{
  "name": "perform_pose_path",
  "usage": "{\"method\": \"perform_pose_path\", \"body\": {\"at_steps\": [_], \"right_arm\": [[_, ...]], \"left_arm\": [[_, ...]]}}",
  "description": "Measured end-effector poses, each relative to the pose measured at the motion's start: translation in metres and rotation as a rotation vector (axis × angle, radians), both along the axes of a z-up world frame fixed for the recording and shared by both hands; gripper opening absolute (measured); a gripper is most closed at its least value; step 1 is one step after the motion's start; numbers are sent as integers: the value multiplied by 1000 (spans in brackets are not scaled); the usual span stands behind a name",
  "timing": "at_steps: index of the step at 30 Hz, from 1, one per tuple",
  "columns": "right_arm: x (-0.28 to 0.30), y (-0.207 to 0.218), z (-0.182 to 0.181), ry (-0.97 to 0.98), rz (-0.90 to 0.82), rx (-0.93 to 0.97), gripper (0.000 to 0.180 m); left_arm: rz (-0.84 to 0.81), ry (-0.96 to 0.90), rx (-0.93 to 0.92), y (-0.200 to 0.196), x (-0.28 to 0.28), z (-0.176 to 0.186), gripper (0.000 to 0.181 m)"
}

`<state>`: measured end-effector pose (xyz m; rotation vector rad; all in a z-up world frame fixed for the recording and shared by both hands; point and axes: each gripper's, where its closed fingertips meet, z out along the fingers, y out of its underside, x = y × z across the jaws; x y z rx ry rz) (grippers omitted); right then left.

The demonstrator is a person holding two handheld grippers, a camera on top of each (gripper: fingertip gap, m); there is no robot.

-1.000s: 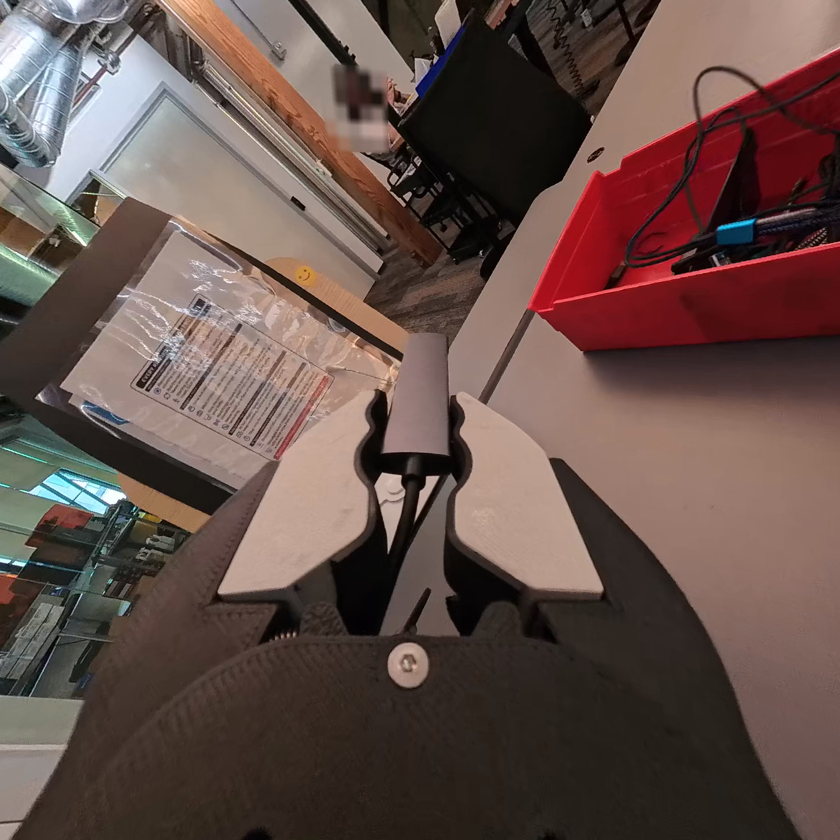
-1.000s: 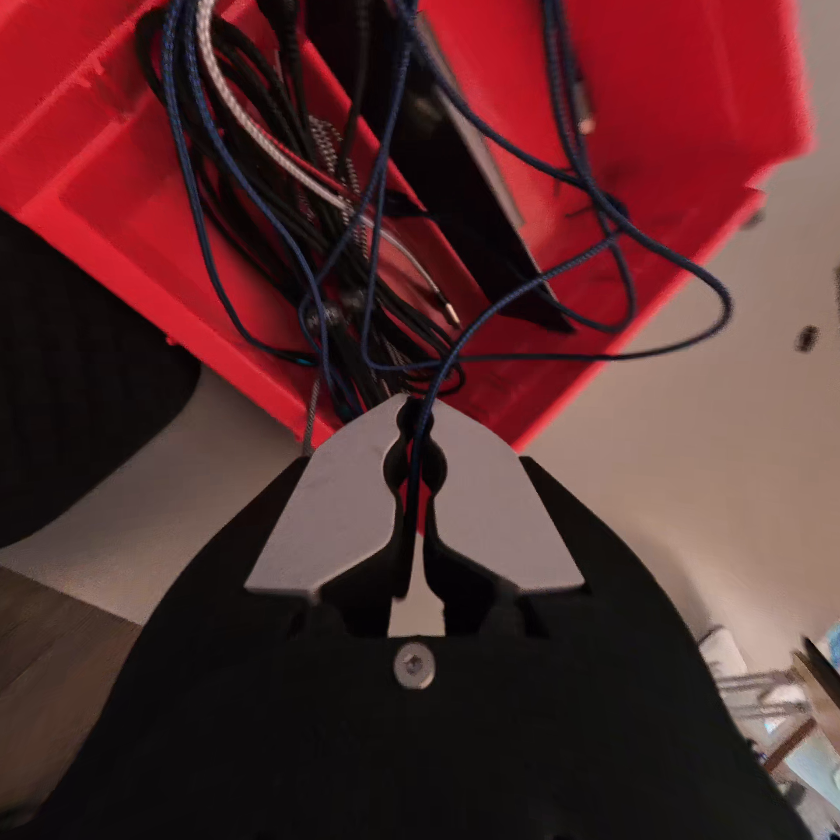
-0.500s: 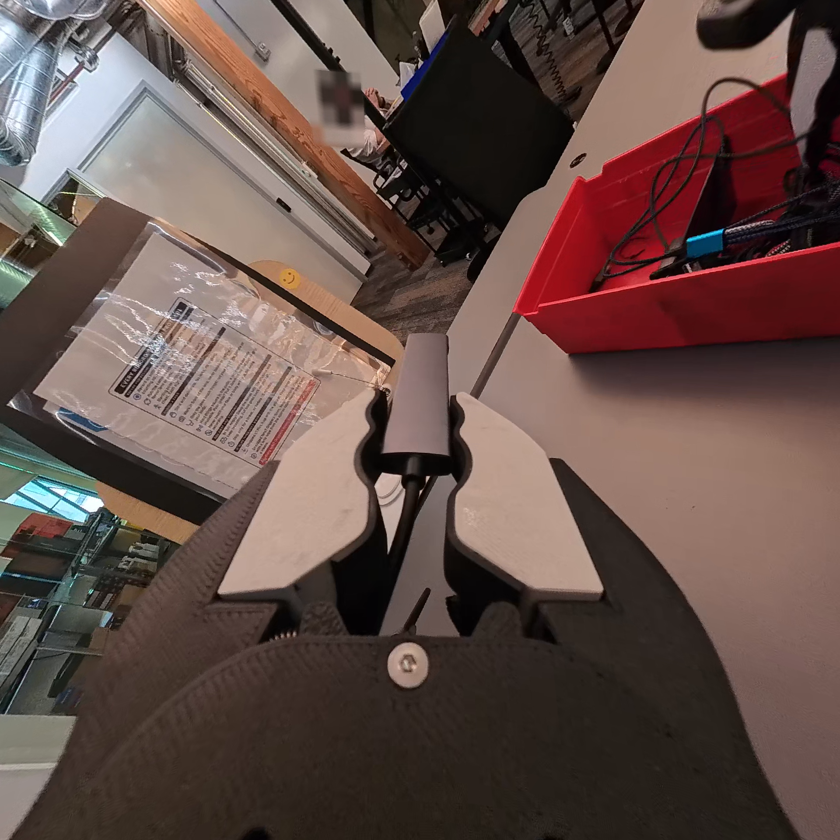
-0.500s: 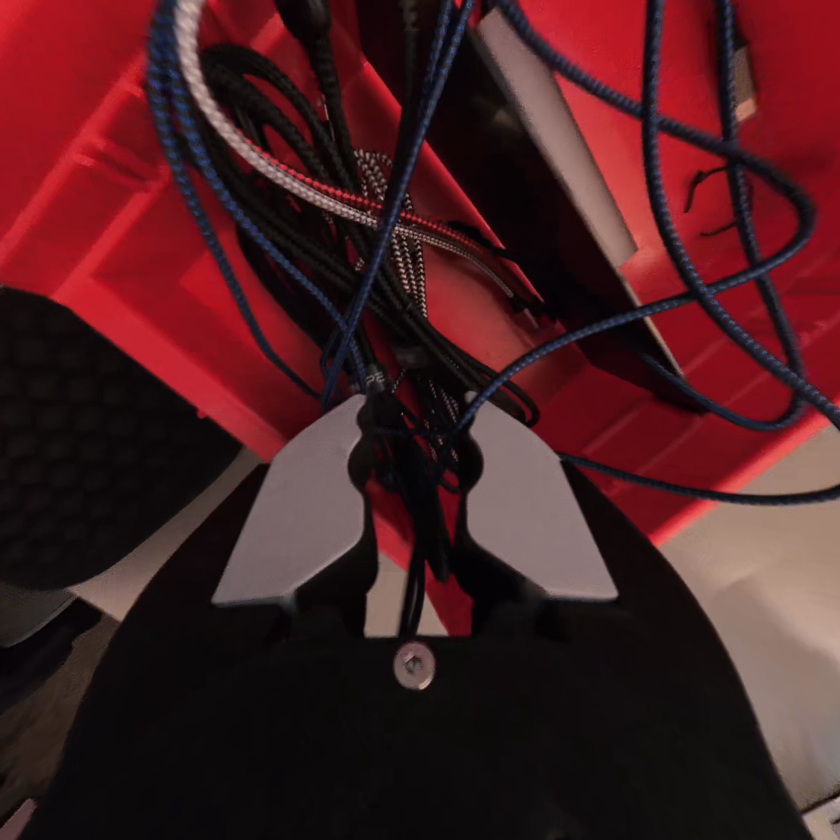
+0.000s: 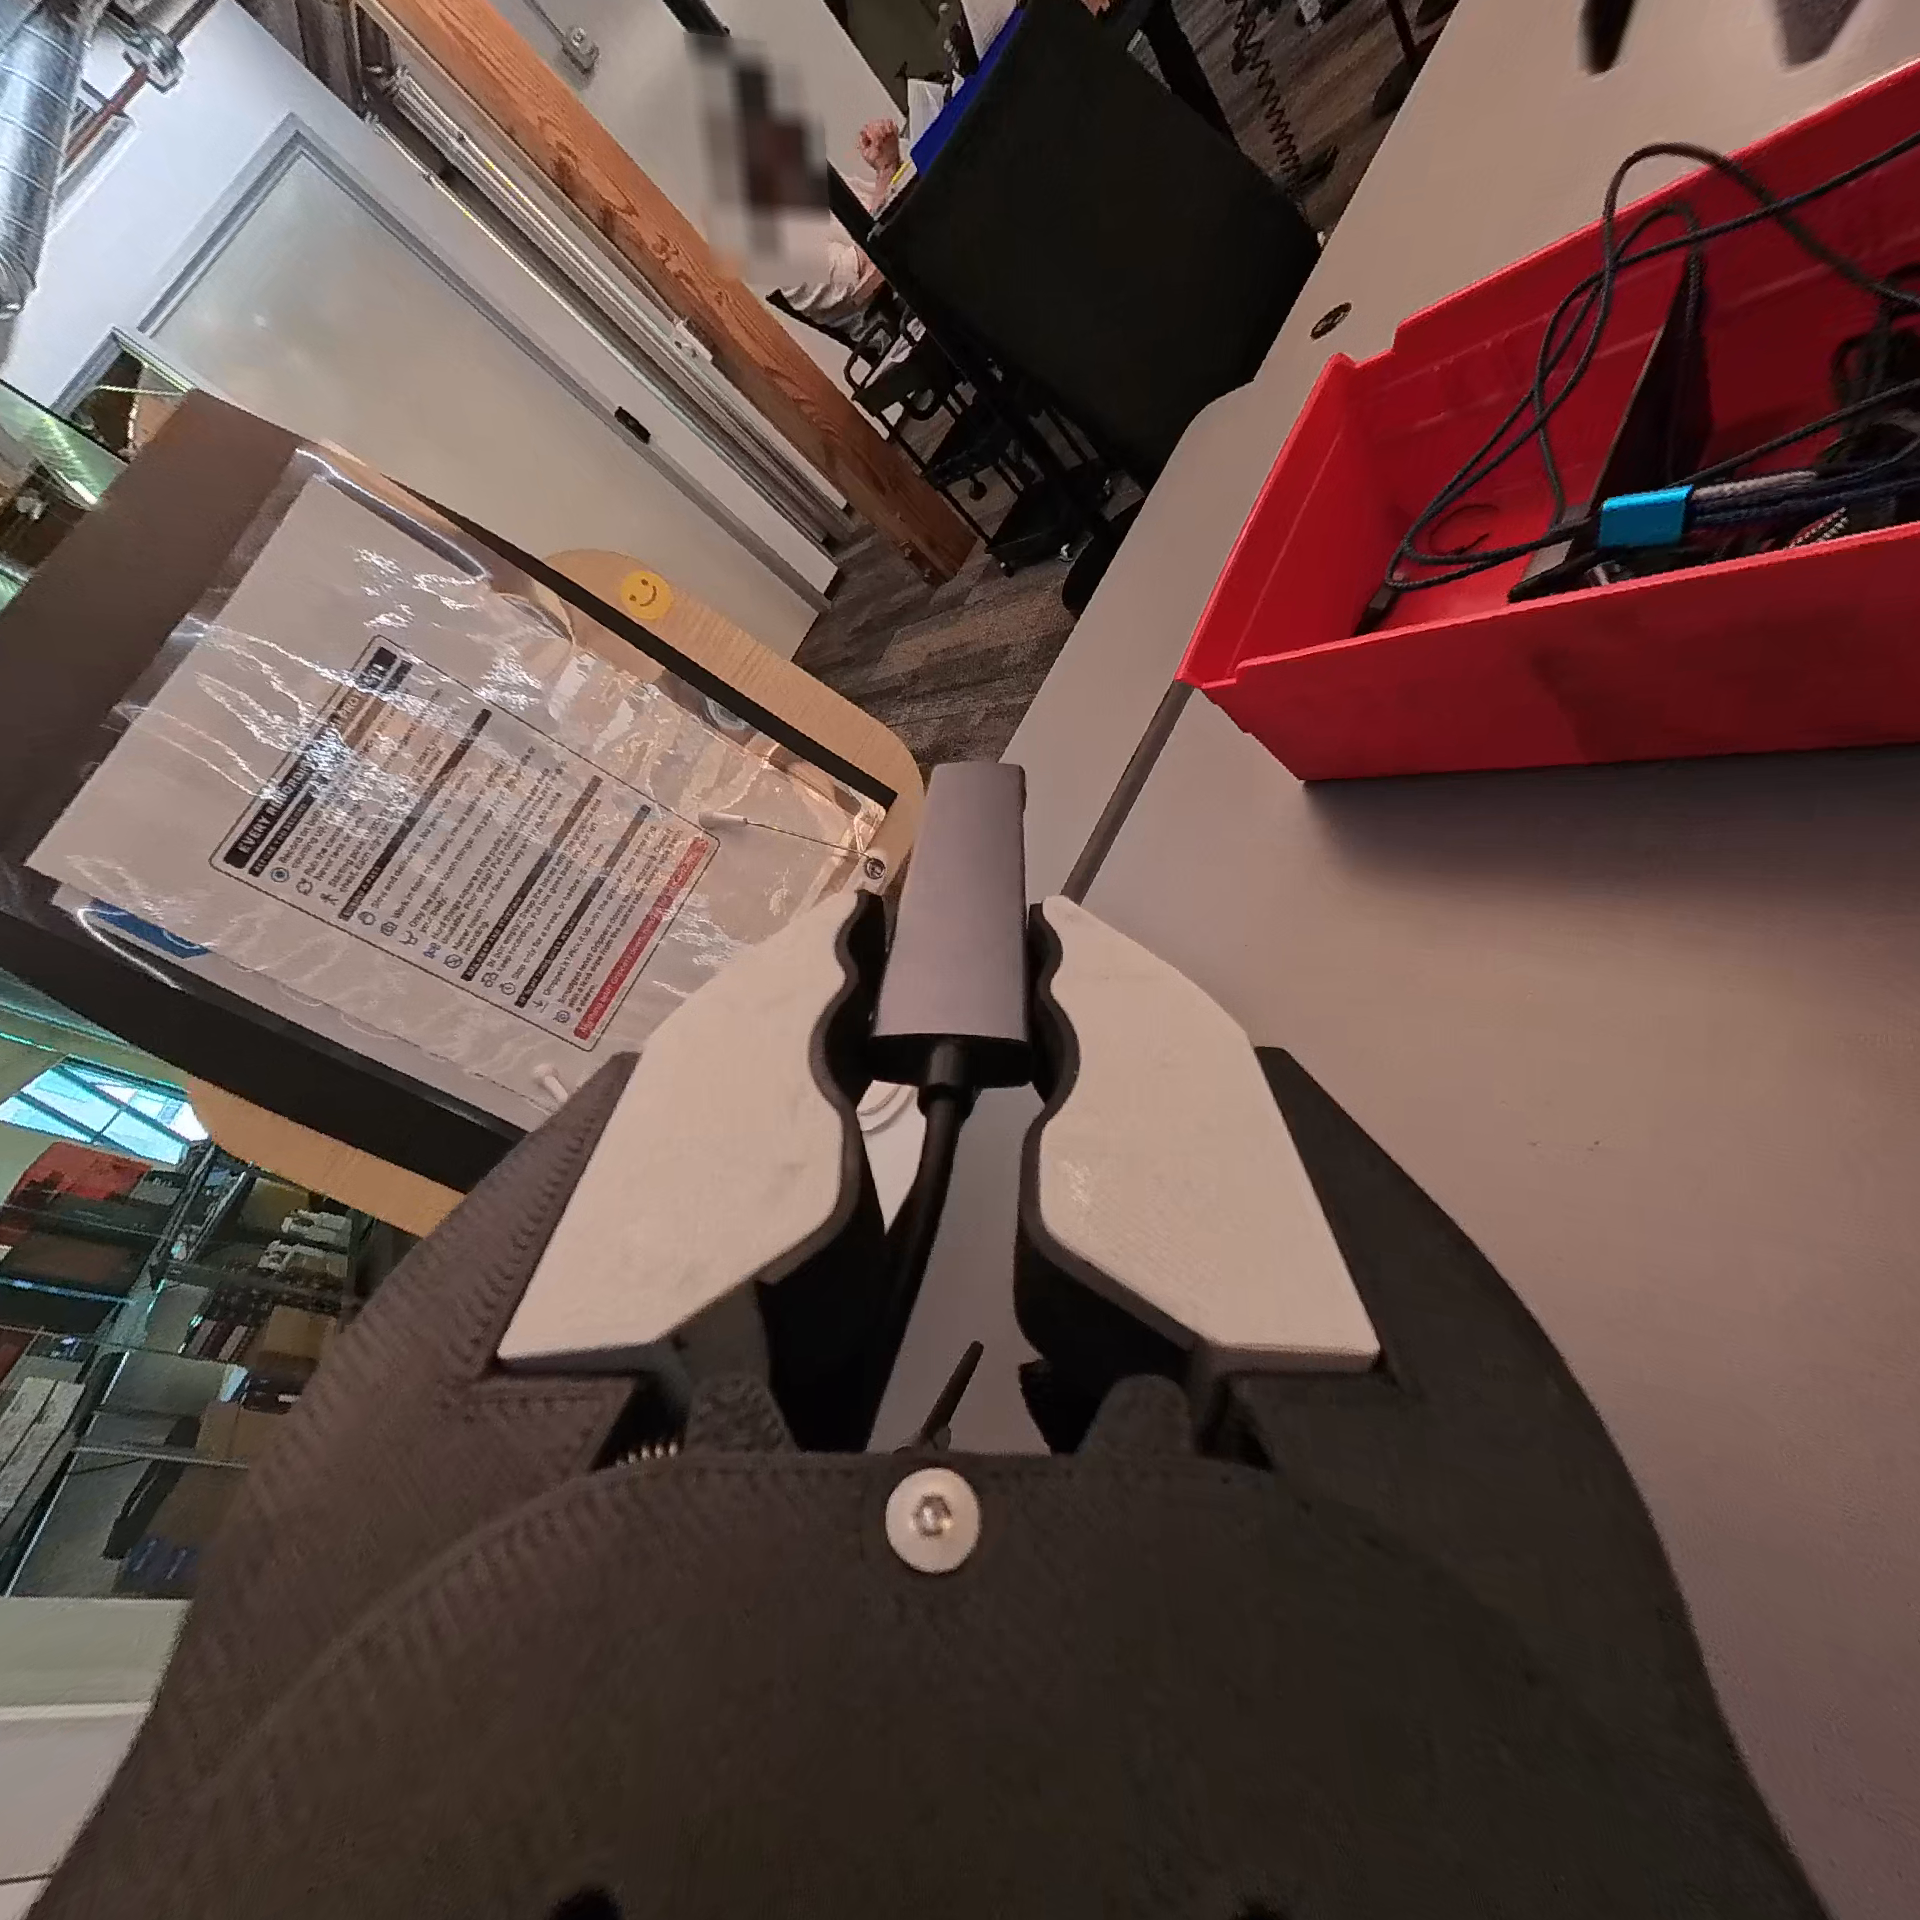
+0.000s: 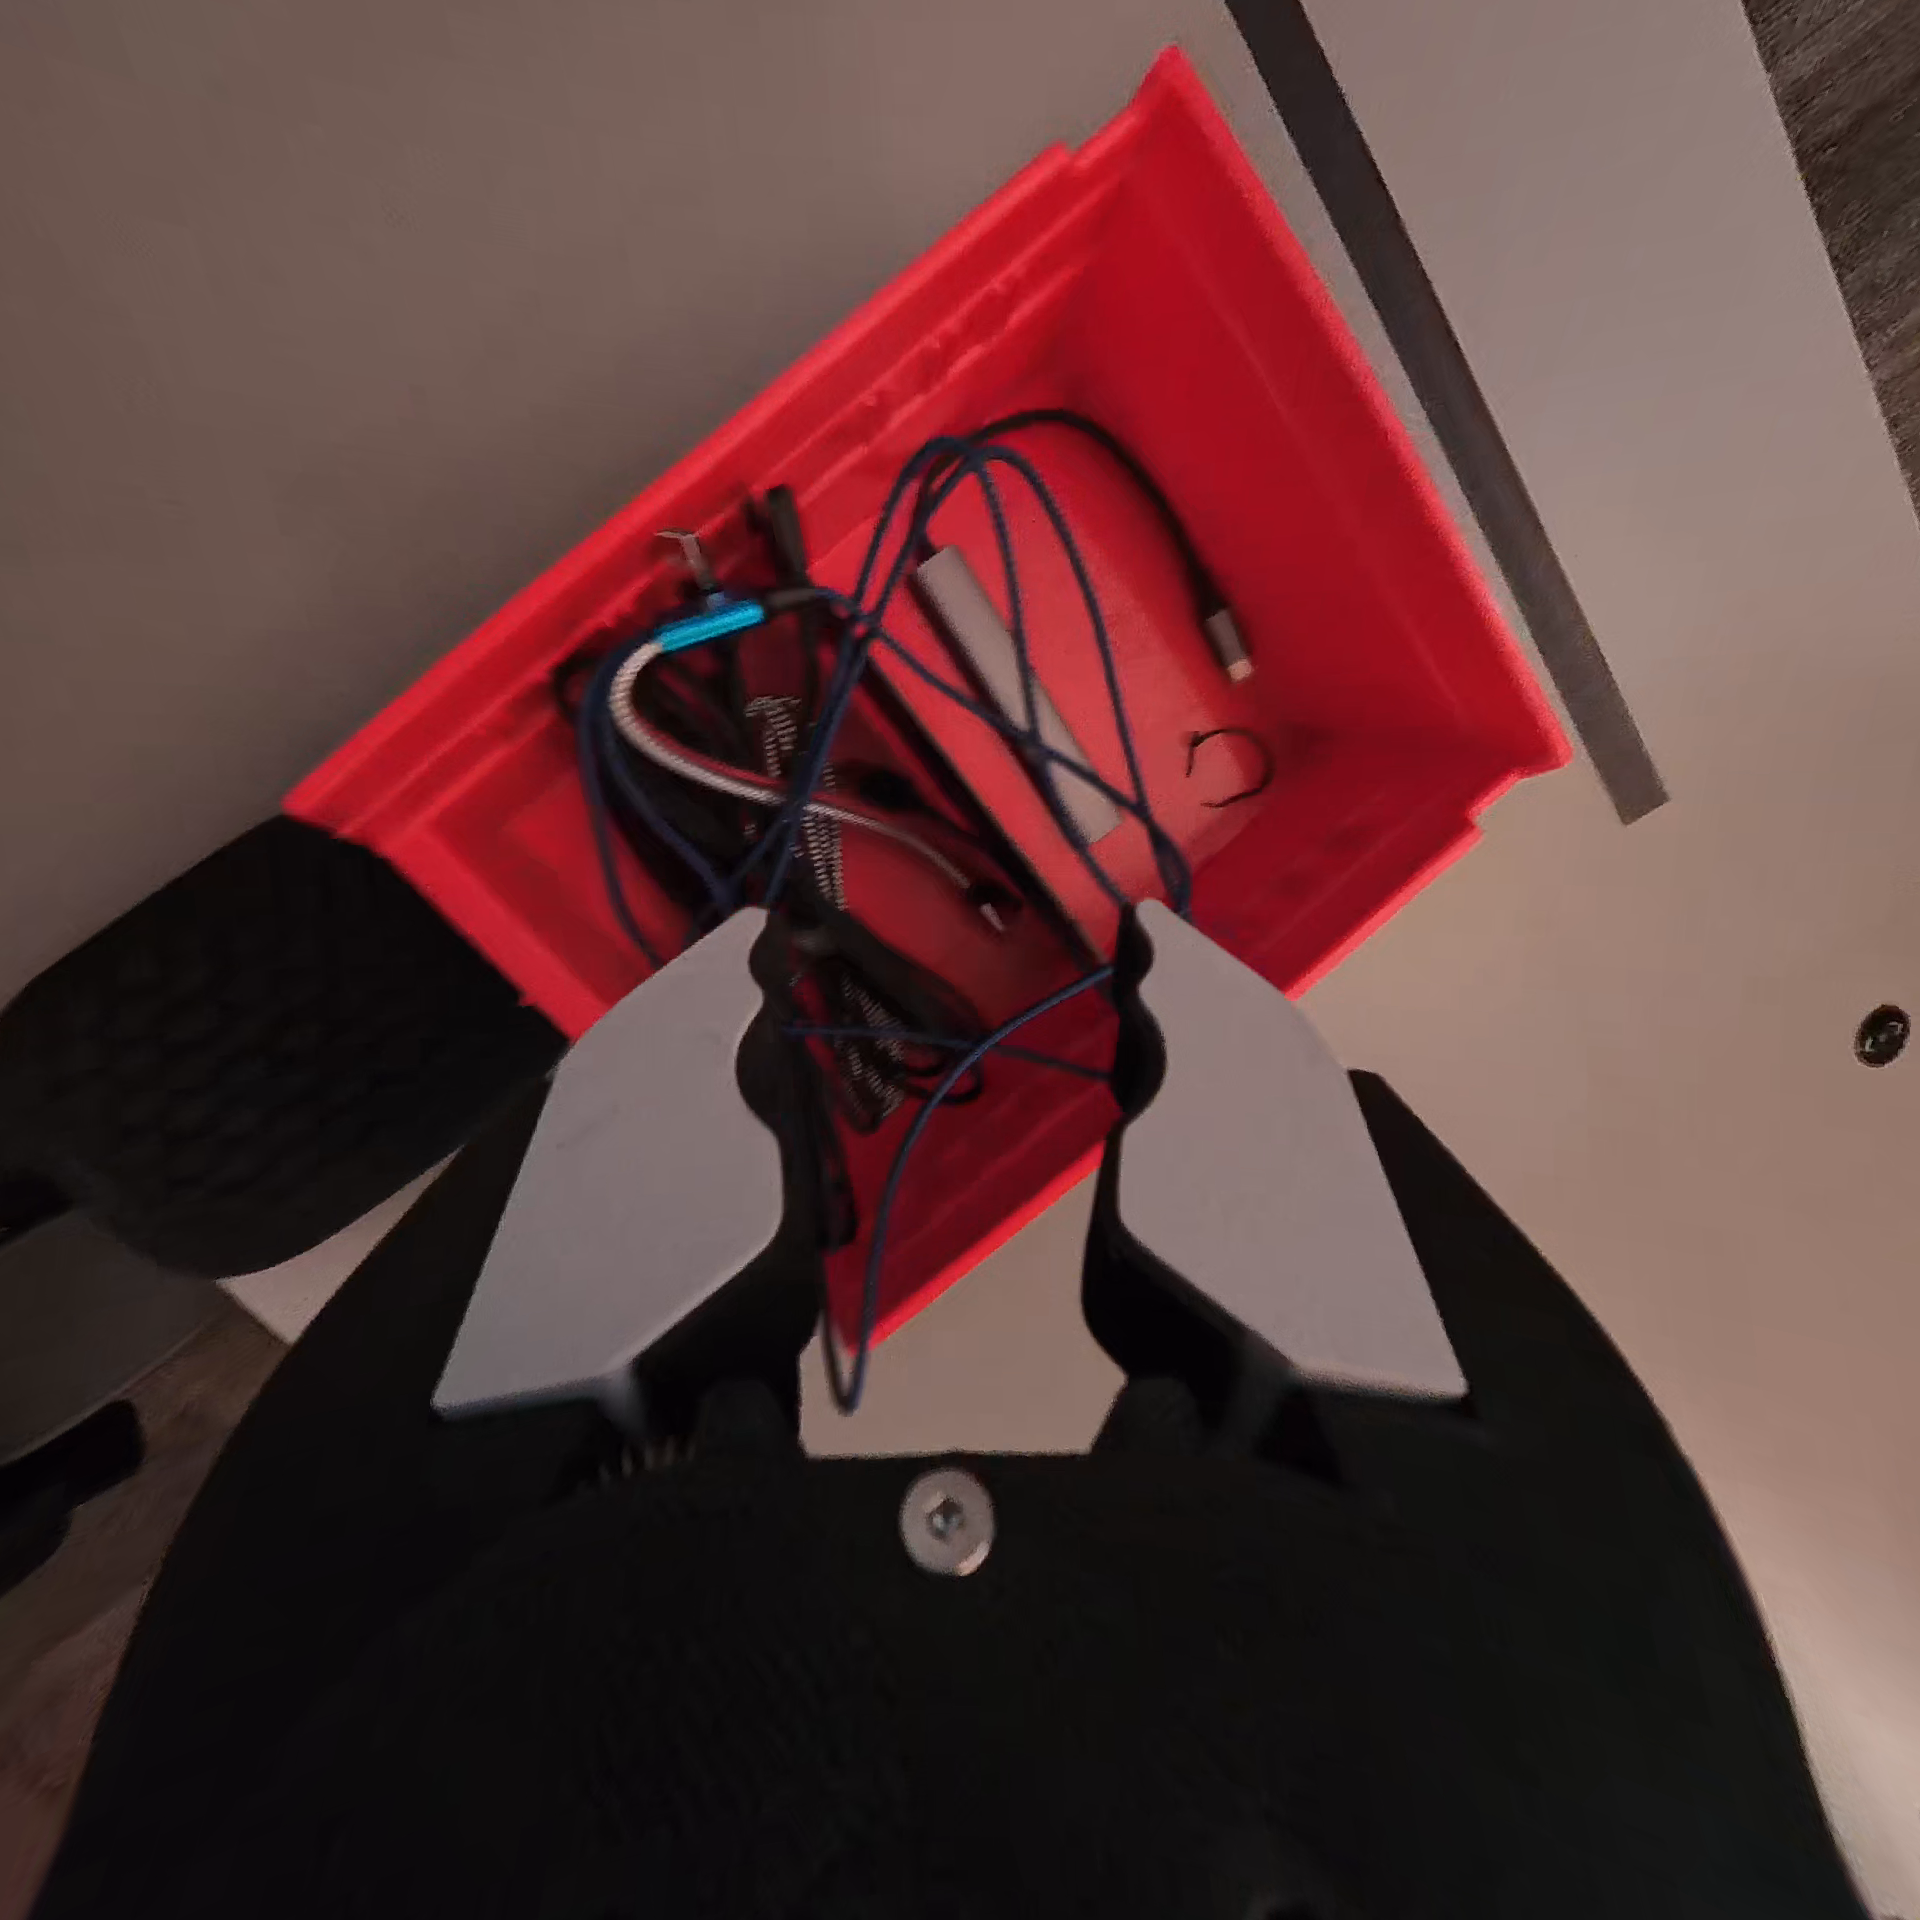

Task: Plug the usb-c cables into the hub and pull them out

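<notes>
Sitting on the grey table [image 5: 1558, 1091] was the red bin [image 6: 1351, 499], stuffed with a tangle of cables [image 6: 831, 748] and a blue-tipped plug [image 5: 1642, 520]. Over it hung the right gripper [image 6: 940, 940], fingers spread wide with nothing pinched, though a dark blue braided cable [image 6: 894, 1164] looped loosely between them. Off to the side, the left gripper [image 5: 951, 925] was clamped tight on the slim grey hub [image 5: 961, 914], its black cord trailing back between the fingers.

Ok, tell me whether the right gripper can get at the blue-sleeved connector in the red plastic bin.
Probably yes. The right gripper is open above the red plastic bin, and the blue-sleeved connector lies exposed on top by the far wall. Dark blue braided cables loop nearby and could snag.
</notes>
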<state>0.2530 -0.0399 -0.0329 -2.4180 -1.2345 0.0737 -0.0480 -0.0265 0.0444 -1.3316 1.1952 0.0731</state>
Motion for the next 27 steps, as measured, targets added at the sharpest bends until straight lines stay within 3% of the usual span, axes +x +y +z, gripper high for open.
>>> {"method": "perform_pose_path", "body": {"at_steps": [5,10,18,24,27], "right_arm": [[19,51,-53,-66,-77,-108,61],[43,55,-99,-233,-92,-307,59],[49,52,-100,-322,-65,-381,7],[12,65,-39,-185,-24,-68,4],[-11,45,-11,-144,66,80,4]], "left_arm": [[13,9,-8,5,-2,-5,26],[24,13,-14,10,-4,-7,26],[39,14,-19,15,-8,-8,26],[30,0,-11,11,-9,-2,26],[27,-6,-5,9,-9,0,26]]}}
